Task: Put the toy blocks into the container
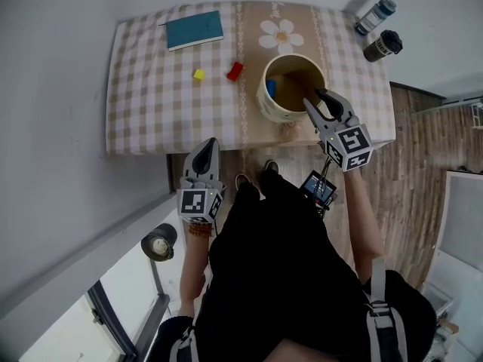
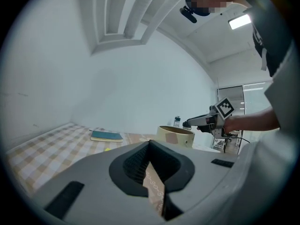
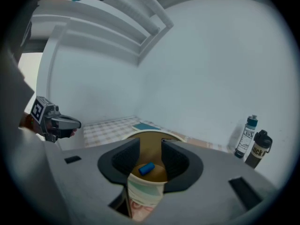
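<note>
A cream round container (image 1: 266, 104) stands on the checked tablecloth, and a blue block (image 1: 270, 88) lies on its floor. In the right gripper view the same blue block (image 3: 146, 168) rests inside the container (image 3: 143, 193), below the jaws. My right gripper (image 1: 312, 97) hangs over the container's near right rim, open, with nothing between its fingers (image 3: 125, 157). A yellow block (image 1: 198, 74) and a red block (image 1: 235, 70) lie on the cloth left of the container. My left gripper (image 1: 207, 145) is shut and empty, just off the table's near edge.
A teal book (image 1: 195, 29) lies at the far left of the table (image 1: 136, 119). Two bottles (image 1: 375, 16) (image 1: 383, 46) stand at the far right corner. A lamp (image 1: 159, 242) sits below the left gripper. Wooden floor lies to the right.
</note>
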A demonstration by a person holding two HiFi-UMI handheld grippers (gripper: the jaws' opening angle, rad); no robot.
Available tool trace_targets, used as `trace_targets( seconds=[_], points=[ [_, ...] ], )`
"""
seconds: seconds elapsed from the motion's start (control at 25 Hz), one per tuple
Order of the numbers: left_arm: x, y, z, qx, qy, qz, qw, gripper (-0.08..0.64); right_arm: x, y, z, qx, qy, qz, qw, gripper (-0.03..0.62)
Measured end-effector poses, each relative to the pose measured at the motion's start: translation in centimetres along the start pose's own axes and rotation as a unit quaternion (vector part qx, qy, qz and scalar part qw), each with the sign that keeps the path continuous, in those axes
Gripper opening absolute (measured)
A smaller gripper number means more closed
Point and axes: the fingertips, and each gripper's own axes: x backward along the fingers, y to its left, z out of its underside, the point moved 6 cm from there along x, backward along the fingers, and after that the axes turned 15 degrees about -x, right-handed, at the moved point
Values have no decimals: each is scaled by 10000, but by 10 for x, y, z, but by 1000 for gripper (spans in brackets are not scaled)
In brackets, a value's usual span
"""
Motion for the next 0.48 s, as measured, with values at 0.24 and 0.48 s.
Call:
trace_targets(
  seconds=[0.24,0.48],
  points=[
    [-30,-5,-8,-253,199,5,9995,12,16,-8,-2,-272,-321,-148,9990,150],
    [-59,15,-6,-407,443,-380,9975,12,25,-31,4,-554,-654,-241,9960,150]
  ],
)
